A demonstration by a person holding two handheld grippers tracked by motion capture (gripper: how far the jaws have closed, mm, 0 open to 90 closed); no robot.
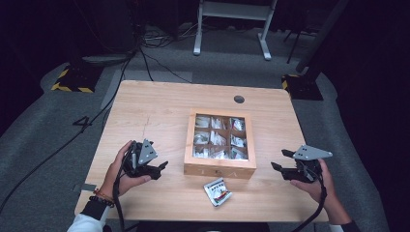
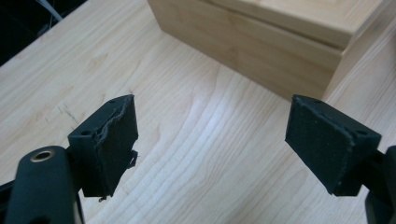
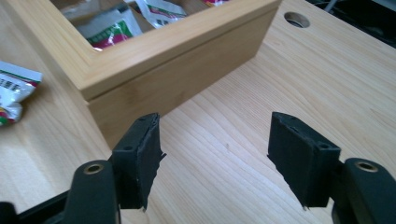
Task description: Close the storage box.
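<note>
Nearest, a loose sachet (image 1: 217,192) lies on the wooden worktop (image 1: 145,106), just in front of a closed wooden box (image 1: 220,166) with a glass lid. The left gripper (image 1: 162,167) and right gripper (image 1: 278,159) flank the box, fingers wide and empty. To lift the lid well, approach its near edge squarely. Farther back, sachets fill the compartments.

box (image 2: 261,51) top cropped, packet (image 3: 14,93) cut off
</note>
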